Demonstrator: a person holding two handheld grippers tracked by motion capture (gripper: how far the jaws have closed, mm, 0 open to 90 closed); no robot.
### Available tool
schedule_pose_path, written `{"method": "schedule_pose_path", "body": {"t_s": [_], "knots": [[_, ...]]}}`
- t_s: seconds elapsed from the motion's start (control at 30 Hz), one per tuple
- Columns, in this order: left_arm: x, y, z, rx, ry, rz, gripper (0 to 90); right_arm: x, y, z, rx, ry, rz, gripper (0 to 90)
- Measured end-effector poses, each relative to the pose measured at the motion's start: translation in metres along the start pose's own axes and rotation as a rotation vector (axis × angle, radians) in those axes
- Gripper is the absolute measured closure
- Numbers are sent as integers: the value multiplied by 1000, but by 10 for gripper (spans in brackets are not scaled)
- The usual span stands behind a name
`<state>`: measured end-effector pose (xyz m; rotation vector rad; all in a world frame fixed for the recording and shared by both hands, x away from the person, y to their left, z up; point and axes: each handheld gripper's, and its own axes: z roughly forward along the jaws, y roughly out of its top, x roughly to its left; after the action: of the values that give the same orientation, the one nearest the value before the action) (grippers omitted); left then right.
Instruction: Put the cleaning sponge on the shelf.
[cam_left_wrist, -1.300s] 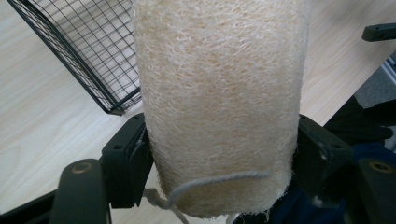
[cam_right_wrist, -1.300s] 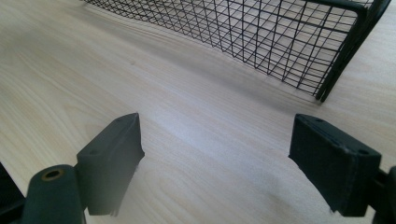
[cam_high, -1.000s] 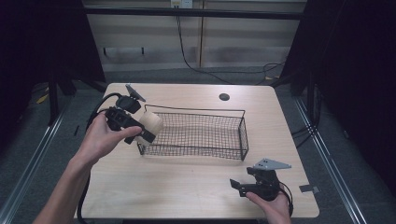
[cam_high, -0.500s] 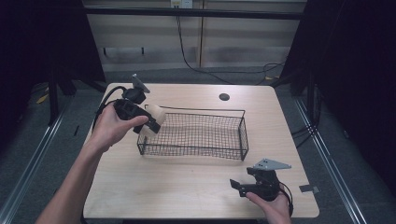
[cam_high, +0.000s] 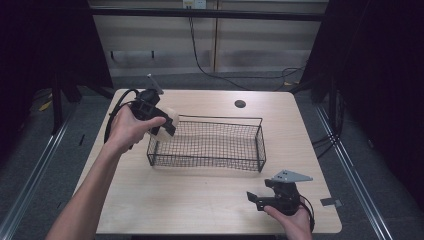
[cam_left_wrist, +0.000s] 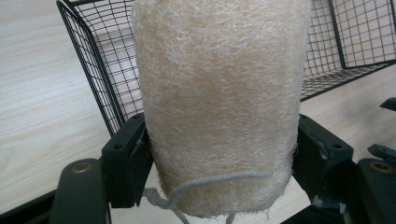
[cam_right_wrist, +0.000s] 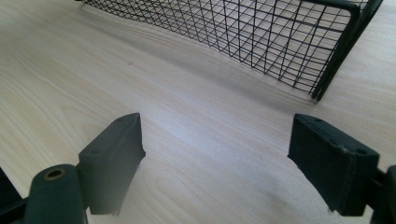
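High view puts your left gripper (cam_high: 167, 122) at about 9 o'clock on the table, right at the left end of the wire basket (cam_high: 210, 150), with its jaws clamped on a pale loofah sponge (cam_high: 165, 120). In the left gripper view the loofah (cam_left_wrist: 217, 102) runs lengthwise away from the jaws, its long axis pointing over the basket's near corner toward the mesh floor (cam_left_wrist: 345, 37) — so the open basket lies straight ahead and slightly below. My judgement: the coming move is a short carry past the rim and a release inside. A thin grey string (cam_left_wrist: 219, 179) loops at the held end; it could snag on the wire.

Your right gripper (cam_high: 267, 200) rests low at roughly 5 o'clock, jaws spread wide with nothing between them, well apart from the basket's right end — your left hand (cam_high: 125, 130) is the nearer one.

Light wooden tabletop (cam_high: 200, 200) is bare elsewhere, apart from a dark round cable hole (cam_high: 240, 104) near 12 o'clock.
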<state>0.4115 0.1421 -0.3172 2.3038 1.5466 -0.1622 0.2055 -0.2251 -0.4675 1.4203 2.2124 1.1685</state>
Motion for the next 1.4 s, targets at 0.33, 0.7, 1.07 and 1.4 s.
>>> {"method": "schedule_pose_path", "body": {"t_s": [0.33, 0.7, 1.07, 1.4], "knots": [[0, 6, 25, 31, 75, -73, 291, 1, 0, 1, 3, -1, -8, 181], [4, 13, 47, 80, 98, -107, 291, 1, 0, 1, 6, 4, -10, 181], [0, 13, 68, 82, 153, -136, 291, 1, 0, 1, 9, 10, -14, 183], [2, 10, 82, 109, 174, -132, 290, 2, 0, 1, 16, 19, -16, 190]]}}
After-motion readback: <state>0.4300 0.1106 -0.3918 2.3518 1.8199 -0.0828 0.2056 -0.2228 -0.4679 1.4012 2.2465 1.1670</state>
